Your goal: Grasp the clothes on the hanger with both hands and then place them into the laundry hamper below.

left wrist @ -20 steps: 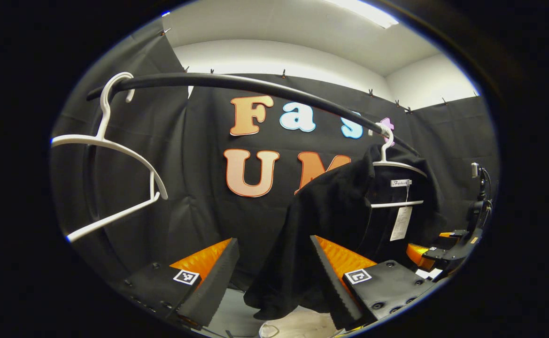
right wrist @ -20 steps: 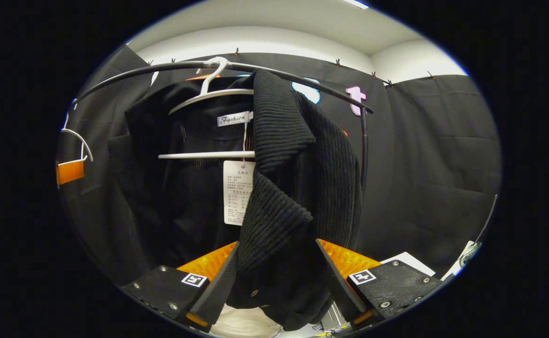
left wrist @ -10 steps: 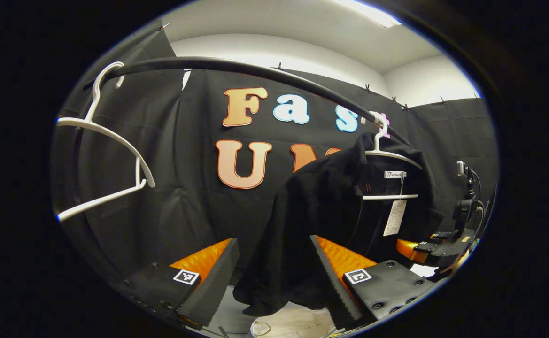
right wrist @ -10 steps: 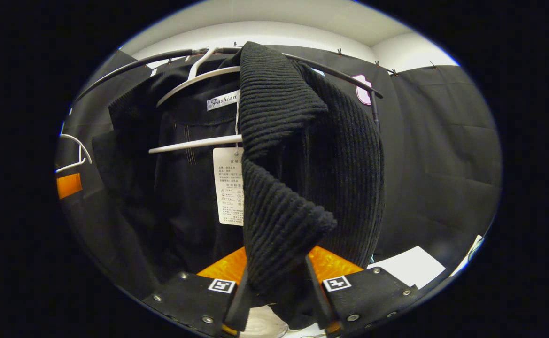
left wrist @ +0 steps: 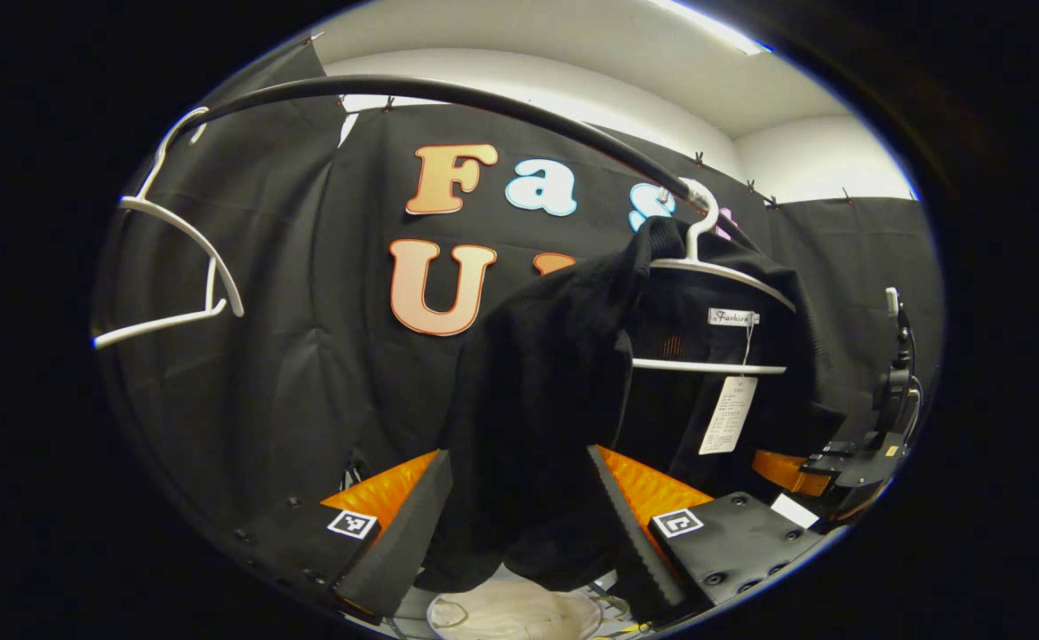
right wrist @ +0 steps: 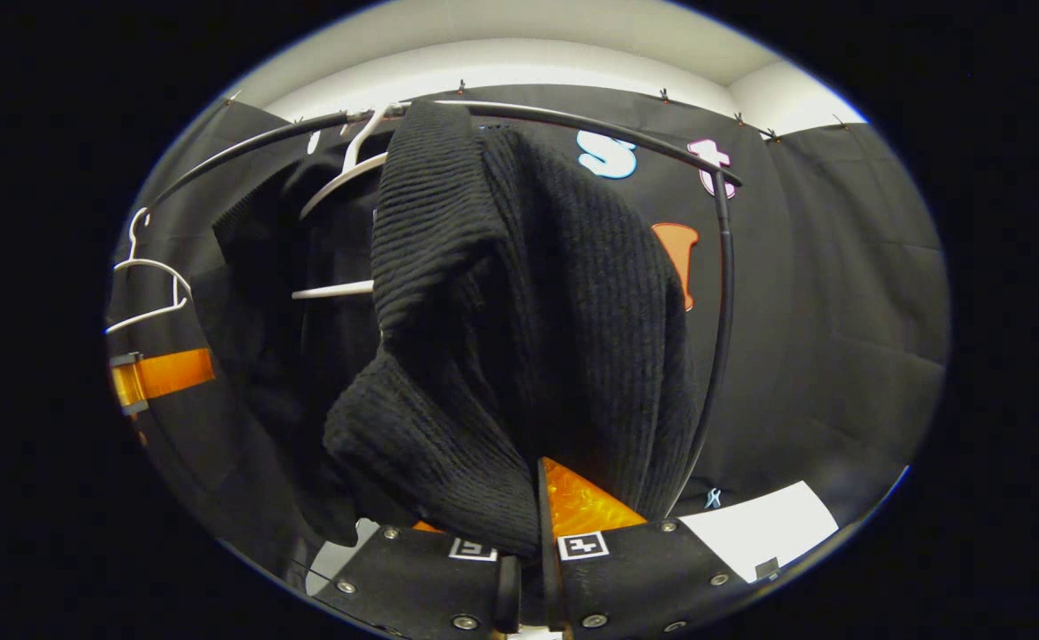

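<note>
A black knit garment [left wrist: 537,382] hangs on a white hanger [left wrist: 716,267] from the black rail [left wrist: 448,92]. In the left gripper view my left gripper [left wrist: 519,524] is open, its two fingers wide apart, and the garment's left side hangs between them. In the right gripper view my right gripper [right wrist: 526,569] is shut on a bunched fold of the garment's [right wrist: 519,311] front edge, low down. The hanger [right wrist: 341,176] shows behind at upper left. The white laundry hamper [left wrist: 506,615] peeks out below the left gripper's fingers.
An empty white hanger [left wrist: 183,258] hangs at the rail's left end. The rail's upright post [right wrist: 720,293] stands just right of the garment. A white sheet [right wrist: 755,524] lies low on the right. The right gripper's orange and black body [left wrist: 826,467] sits beside the paper tag [left wrist: 728,413].
My right gripper's fingers have closed from wide apart onto the garment's front edge and bunched it. My left gripper has moved in, so the garment's side now lies between its fingers.
</note>
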